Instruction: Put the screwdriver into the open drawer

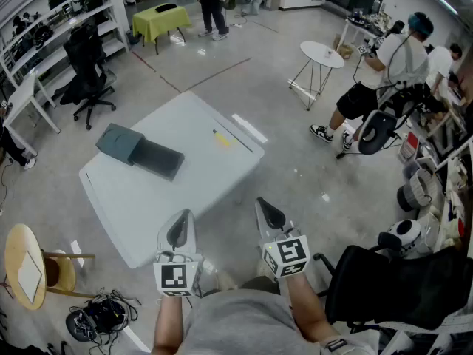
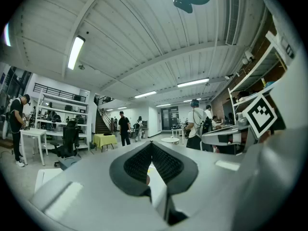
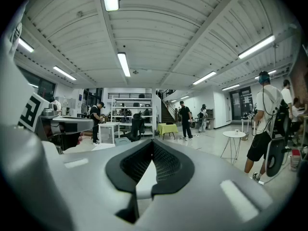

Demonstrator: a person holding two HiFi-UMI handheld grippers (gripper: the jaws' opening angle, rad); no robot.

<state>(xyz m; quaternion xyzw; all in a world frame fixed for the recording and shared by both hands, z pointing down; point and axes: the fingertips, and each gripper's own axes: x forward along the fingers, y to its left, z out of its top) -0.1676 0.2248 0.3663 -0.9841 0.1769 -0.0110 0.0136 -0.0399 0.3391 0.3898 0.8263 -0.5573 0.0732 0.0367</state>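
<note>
Pale grey desk (image 1: 148, 213), dark slate drawer (image 1: 140, 152), yellow-handled screwdriver (image 1: 222, 140), and black-and-white square markers on left tool (image 1: 179, 231) and right tool (image 1: 270, 214).

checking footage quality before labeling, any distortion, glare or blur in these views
Head view: evenly lit, mild wide-angle bend, screwdriver on the white table small but visible. Left gripper view: strong fisheye, dark rounded corners, ceiling light strip blown out. Right gripper view: same fisheye, foreground soft, room behind sharp.
</note>
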